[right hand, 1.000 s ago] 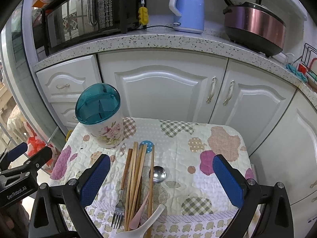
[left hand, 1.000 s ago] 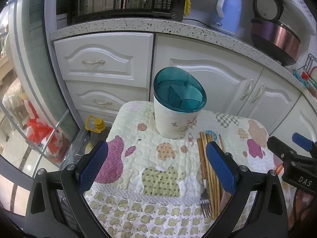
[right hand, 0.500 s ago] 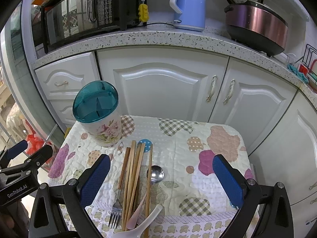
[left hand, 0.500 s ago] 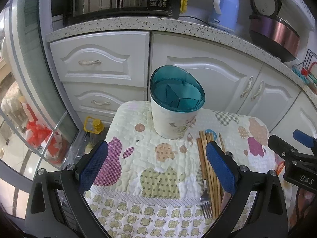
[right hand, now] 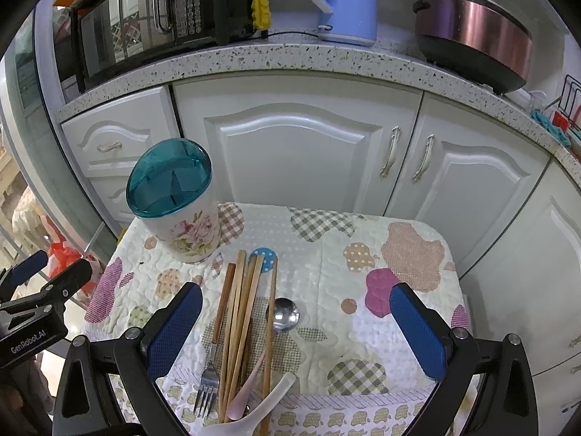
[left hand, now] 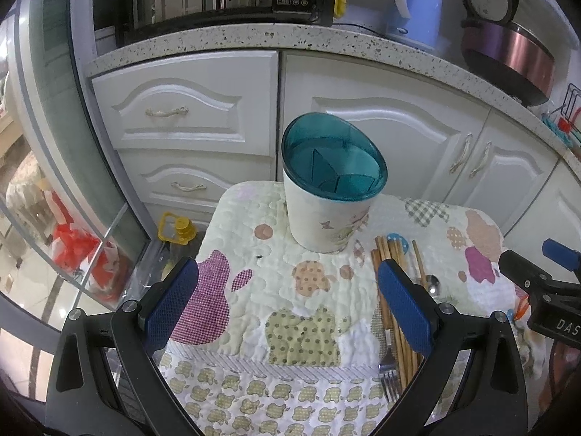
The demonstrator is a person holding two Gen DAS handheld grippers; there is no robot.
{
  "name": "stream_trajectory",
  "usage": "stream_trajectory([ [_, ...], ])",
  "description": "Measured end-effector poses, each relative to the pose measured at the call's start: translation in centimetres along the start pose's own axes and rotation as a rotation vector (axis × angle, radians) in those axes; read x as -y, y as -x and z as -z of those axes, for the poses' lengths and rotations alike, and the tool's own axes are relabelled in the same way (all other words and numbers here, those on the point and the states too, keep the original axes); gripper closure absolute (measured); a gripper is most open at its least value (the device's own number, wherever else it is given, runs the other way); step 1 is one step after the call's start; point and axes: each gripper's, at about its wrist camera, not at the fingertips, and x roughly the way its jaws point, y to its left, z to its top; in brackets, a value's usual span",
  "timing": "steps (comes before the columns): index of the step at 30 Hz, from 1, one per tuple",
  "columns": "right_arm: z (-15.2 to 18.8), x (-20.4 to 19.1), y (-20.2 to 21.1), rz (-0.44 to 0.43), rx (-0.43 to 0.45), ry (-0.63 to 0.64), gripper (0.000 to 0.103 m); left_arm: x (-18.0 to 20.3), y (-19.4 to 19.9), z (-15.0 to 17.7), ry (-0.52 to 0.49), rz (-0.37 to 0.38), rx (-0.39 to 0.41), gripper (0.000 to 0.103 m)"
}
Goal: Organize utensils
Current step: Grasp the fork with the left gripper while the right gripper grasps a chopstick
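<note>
A: Why is your right gripper (right hand: 296,330) spread wide and empty above the chopsticks (right hand: 241,321)?

B: To straddle the bundle; fork (right hand: 210,374), metal spoon (right hand: 285,314) and chopsticks lie near-to-far, tips toward the far-left utensil holder (right hand: 179,201).

A: Your left gripper (left hand: 287,307)?

B: Open too, holding nothing; it faces the holder, likely to steady it.

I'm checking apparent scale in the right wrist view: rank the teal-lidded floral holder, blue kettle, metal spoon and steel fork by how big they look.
1. Teal-lidded floral utensil holder
2. Blue electric kettle, farther away, so its true size is unsure
3. Steel fork
4. Metal spoon, handle hidden; the fork versus spoon order is unsure
</note>
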Motion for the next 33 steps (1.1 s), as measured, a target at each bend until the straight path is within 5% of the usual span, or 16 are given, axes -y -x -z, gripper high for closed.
stream_trajectory([
  [11,1.4,1.6,-4.8,-0.035,-0.103,0.016,0.003,0.7,-4.6,1.7,-0.047,0.13,-0.141,0.006],
  [16,1.3,2.1,-8.7,-0.143,-0.198,0.019,0.034,3.4,-7.9,2.0,-0.109,0.218,-0.237,0.041],
  [19,0.9,2.1,-11.2,-0.199,-0.245,0.003,0.053,5.0,-10.1,2.0,-0.124,0.24,-0.282,0.045],
  [24,0.0,2.3,-15.8,-0.327,-0.324,-0.068,0.069,6.3,-12.8,1.5,-0.101,0.262,-0.321,0.045],
  [26,0.0,2.6,-17.5,-0.366,-0.357,-0.096,0.085,7.1,-14.1,1.3,-0.112,0.25,-0.339,0.046],
  [28,0.1,3.0,-18.1,-0.398,-0.372,-0.109,0.095,7.8,-15.3,1.3,-0.118,0.246,-0.367,0.057],
  [32,0.4,4.4,-16.9,-0.432,-0.334,-0.107,0.095,9.3,-16.4,1.4,-0.163,0.233,-0.361,0.067],
  [33,0.4,4.7,-16.5,-0.439,-0.323,-0.115,0.095,9.5,-16.5,1.4,-0.17,0.245,-0.359,0.079],
])
